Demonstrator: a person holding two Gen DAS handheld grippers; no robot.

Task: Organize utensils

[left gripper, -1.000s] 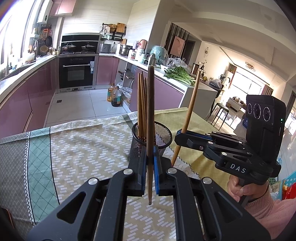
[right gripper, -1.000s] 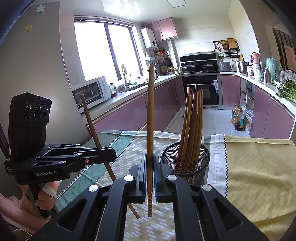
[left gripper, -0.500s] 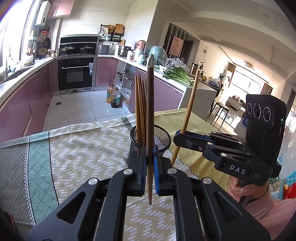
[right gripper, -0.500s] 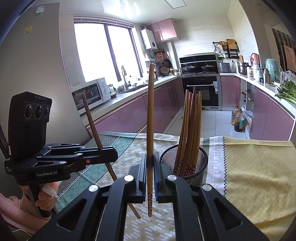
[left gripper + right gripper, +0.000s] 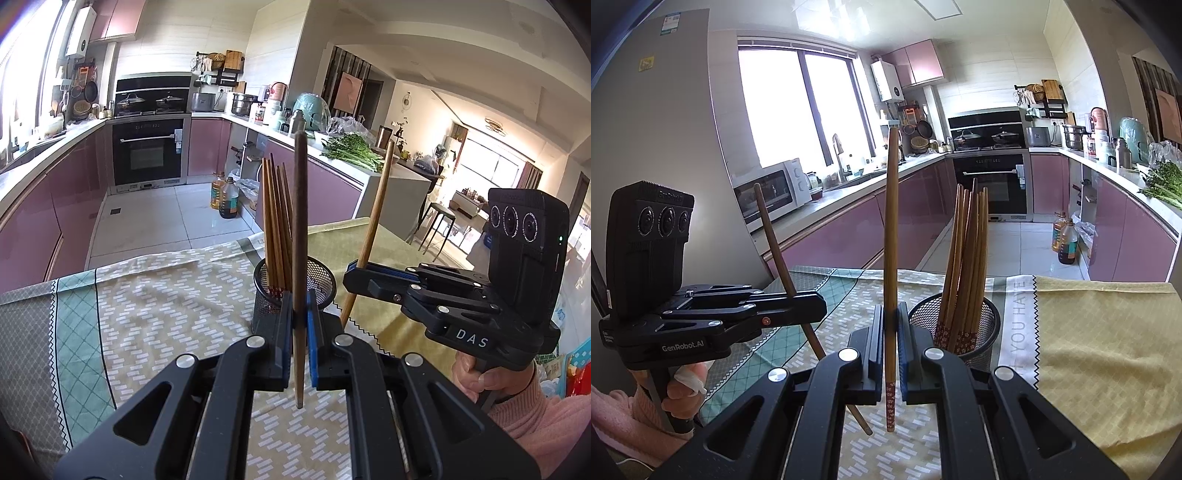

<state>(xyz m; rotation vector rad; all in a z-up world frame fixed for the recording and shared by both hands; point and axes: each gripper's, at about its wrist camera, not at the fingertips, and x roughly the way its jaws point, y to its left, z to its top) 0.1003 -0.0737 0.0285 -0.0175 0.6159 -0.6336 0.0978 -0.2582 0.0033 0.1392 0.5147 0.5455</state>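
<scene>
Each gripper is clamped tight on one wooden chopstick. The dark chopstick [image 5: 300, 229] in the left gripper [image 5: 300, 325] is plain brown and stands nearly upright between the blue pads, its narrow tip hanging just above the tablecloth [image 5: 147, 306]. The lighter chopstick [image 5: 892, 236] in the right gripper [image 5: 891, 332] also stands upright, with a red flower-patterned band at its lower end. Seen from the other gripper's view, each stick leans slightly. Just beyond both, a black mesh holder [image 5: 982, 325] on the cloth holds a bundle of chopsticks [image 5: 966, 266], patterned ends down, tops fanned upward. Compared with a second earlier, both grips and both sticks look the same; only the left view has shifted slightly.
</scene>
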